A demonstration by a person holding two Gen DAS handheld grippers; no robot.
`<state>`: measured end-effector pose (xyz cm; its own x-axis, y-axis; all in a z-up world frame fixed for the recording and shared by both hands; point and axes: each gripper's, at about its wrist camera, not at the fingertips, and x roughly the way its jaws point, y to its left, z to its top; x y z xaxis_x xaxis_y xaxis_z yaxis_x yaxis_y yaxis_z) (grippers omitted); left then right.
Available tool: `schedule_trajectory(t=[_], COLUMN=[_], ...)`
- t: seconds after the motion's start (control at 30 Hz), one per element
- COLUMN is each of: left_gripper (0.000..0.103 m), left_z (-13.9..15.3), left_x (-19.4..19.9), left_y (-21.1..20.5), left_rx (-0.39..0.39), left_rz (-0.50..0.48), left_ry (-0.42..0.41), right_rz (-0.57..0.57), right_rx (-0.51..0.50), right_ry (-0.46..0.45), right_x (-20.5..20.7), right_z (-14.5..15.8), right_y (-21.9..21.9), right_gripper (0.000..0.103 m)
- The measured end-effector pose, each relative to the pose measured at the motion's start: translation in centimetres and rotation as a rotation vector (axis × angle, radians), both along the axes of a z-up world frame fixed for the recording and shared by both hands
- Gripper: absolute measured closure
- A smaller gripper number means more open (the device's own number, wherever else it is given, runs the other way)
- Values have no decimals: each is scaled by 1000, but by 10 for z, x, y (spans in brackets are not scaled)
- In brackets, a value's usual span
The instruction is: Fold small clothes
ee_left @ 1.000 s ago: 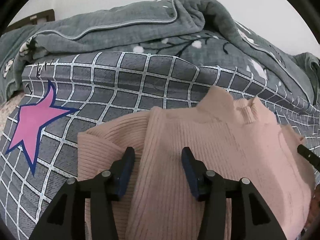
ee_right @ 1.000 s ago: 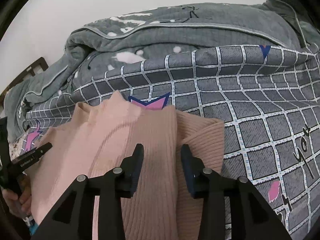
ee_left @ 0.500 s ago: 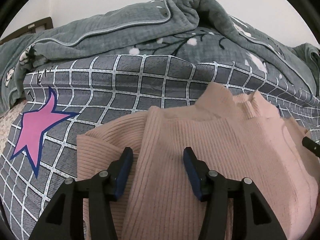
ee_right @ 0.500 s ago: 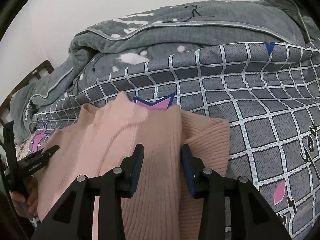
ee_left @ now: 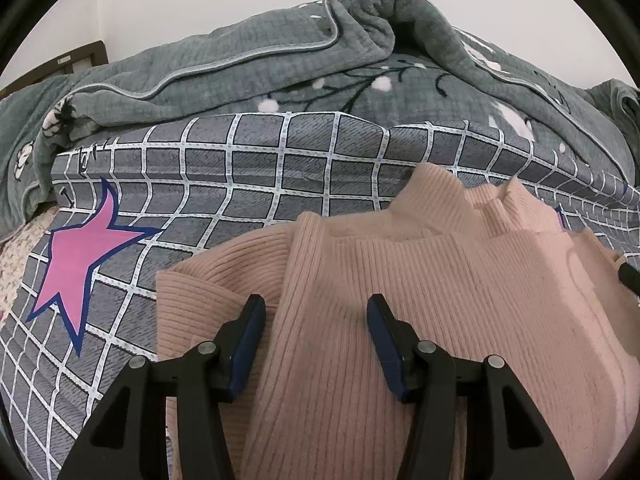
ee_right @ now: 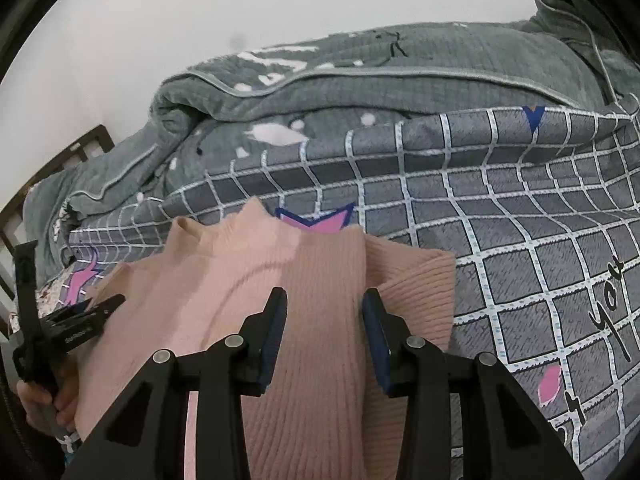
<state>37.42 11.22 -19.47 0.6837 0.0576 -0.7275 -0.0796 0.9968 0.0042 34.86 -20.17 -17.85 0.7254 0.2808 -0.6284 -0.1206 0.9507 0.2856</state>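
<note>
A pink ribbed sweater (ee_left: 420,300) lies on the grey checked bedsheet (ee_left: 260,184), collar toward the far side. One sleeve is folded across and sticks out at the left edge (ee_left: 188,304). My left gripper (ee_left: 316,308) hovers open over the sweater's left part, with fabric showing between its blue pads (ee_left: 248,332). My right gripper (ee_right: 325,300) stands open over the right part of the sweater (ee_right: 320,380), where the other sleeve (ee_right: 416,284) pokes out. The left gripper (ee_right: 72,328) also shows at the left of the right wrist view, held by a hand (ee_right: 40,400).
A bunched grey-green quilt (ee_left: 280,80) fills the far side of the bed against a white wall. A dark wooden bed frame (ee_right: 76,152) shows at the left. The sheet carries pink star prints (ee_left: 76,256) and black lettering (ee_right: 608,292) to the right.
Both views have shifted only slightly. The left jaws stand a touch wider, and the sweater's right side looks flatter than a second ago.
</note>
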Motion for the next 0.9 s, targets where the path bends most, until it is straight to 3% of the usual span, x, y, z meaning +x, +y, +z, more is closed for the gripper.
schedule_trajectory(t=[0.9], left_gripper=[52], left_z=[-1], left_x=[-1], left_y=[0], left_rx=[4], left_rz=[2], left_ry=[2], right_rz=[24], right_rx=[-1], right_ry=[-36], right_x=[-5], right_z=[6], right_y=[5], right_gripper=[64])
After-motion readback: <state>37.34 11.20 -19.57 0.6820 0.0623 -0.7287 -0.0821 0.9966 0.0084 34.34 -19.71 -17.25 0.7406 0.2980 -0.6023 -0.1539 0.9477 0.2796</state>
